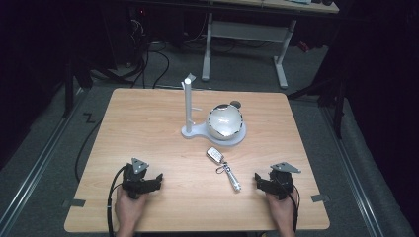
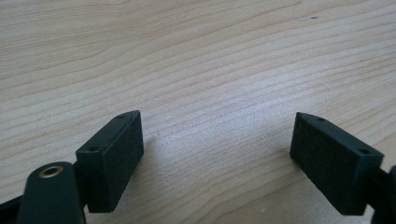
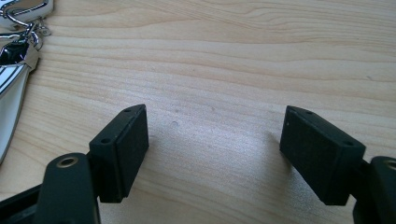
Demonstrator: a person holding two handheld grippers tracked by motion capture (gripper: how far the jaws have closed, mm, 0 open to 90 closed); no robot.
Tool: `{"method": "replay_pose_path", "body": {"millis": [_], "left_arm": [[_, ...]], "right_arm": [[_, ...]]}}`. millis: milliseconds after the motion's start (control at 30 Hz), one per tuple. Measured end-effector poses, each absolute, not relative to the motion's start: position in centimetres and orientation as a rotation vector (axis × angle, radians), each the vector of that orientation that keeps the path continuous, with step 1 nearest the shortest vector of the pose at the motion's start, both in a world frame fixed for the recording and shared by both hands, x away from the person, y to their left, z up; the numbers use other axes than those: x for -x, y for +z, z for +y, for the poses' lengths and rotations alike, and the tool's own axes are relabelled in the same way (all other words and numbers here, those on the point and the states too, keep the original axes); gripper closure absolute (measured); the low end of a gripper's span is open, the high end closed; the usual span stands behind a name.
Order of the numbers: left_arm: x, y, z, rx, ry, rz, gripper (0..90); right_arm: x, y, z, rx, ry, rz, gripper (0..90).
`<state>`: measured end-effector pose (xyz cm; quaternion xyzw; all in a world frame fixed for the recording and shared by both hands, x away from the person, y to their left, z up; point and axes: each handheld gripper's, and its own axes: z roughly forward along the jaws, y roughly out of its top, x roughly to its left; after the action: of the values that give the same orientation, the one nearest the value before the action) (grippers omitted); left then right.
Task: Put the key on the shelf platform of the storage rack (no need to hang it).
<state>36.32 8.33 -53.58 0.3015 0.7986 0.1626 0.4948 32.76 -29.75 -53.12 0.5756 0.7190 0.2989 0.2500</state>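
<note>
Keys: silver car key fob with ring and small shiny metal tag (image 1: pixel 225 169) lie flat on light wood table (image 1: pixel 148 128), between my two tongs, nearer right one. White stand with tall post and hook (image 1: pixel 188 106) waits behind, shiny round bowl (image 1: pixel 226 122) on its base. I guess nothing done yet. Left tongs (image 1: pixel 159 176) wide apart, empty. Right tongs (image 1: pixel 258 177) wide apart, empty. Grab and hang all left, I think.
</note>
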Motion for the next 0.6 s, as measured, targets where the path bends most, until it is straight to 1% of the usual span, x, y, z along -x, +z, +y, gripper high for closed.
{"method": "replay_pose_path", "body": {"millis": [600], "left_arm": [[-36.32,-53.58,8.35,-0.734,0.395,1.935,17.6]], "right_arm": [[-32.79,-53.12,-29.73,-1.563,0.814,1.96,23.9]]}}
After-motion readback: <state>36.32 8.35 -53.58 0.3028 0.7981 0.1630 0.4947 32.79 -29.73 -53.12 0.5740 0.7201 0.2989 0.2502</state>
